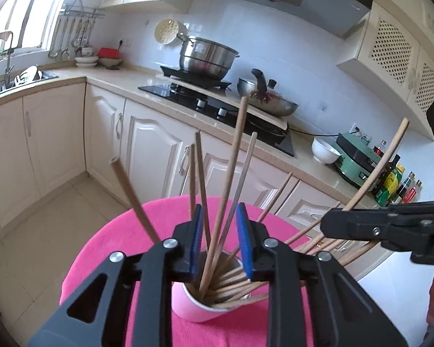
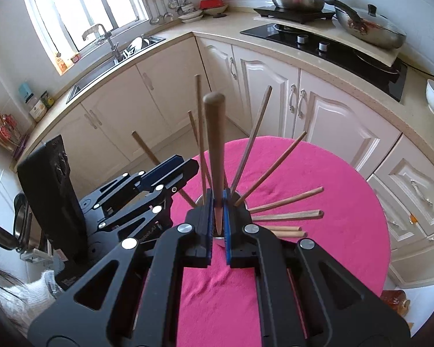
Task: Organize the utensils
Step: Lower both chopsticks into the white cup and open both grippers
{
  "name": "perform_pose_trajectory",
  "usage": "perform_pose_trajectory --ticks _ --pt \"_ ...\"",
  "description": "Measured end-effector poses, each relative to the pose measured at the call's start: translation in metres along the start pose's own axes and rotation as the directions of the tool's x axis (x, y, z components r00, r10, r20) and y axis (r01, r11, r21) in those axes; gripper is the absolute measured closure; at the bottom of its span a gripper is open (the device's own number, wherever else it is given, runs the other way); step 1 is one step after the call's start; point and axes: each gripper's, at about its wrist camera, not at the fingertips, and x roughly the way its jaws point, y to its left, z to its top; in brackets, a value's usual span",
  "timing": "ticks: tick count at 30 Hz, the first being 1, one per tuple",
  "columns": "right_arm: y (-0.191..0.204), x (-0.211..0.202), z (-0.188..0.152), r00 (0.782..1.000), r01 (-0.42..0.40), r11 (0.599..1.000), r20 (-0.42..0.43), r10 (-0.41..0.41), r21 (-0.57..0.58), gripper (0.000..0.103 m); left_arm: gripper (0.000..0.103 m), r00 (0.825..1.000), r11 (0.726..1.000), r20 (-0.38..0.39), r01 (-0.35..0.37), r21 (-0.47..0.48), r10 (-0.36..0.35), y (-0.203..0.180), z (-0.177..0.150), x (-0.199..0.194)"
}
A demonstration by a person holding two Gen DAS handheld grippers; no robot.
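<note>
A pink cup (image 1: 188, 303) stands on the pink cloth (image 1: 115, 245) and holds several wooden chopsticks (image 1: 228, 179) fanned out. My left gripper (image 1: 220, 217) is open above the cup's rim, and some chopsticks rise between its blue pads. My right gripper (image 2: 217, 211) is shut on one chopstick (image 2: 215, 144), held upright over the cup (image 2: 199, 201), whose rim barely shows. In the left wrist view the right gripper (image 1: 390, 225) comes in from the right with its chopstick (image 1: 379, 164) slanting up. In the right wrist view the left gripper (image 2: 170, 170) sits at the left.
A round table under the pink cloth (image 2: 318, 231). Behind it runs a counter with a gas hob (image 1: 217, 107), a steel pot (image 1: 208, 56), a lidded pan (image 1: 269, 98), a white bowl (image 1: 324, 150) and bottles (image 1: 396, 182). A sink (image 2: 112, 57) lies below the window.
</note>
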Motion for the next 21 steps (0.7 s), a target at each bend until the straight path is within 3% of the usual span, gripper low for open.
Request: perform_pose_trajectory --ticks 17,21 --pt "0.006 0.000 -0.004 0.999 0.041 0.998 0.038 -0.039 -0.045 0.097 0.078 0.994 0.994 0.005 -0.105 -0.041 0.105 0.009 -0.012 -0.038" --pt "0.006 0.003 -0.003 1.000 0.028 0.998 0.009 -0.027 -0.051 0.097 0.078 0.993 0.992 -0.013 -0.119 -0.043 0.118 0.008 -0.015 -0.039"
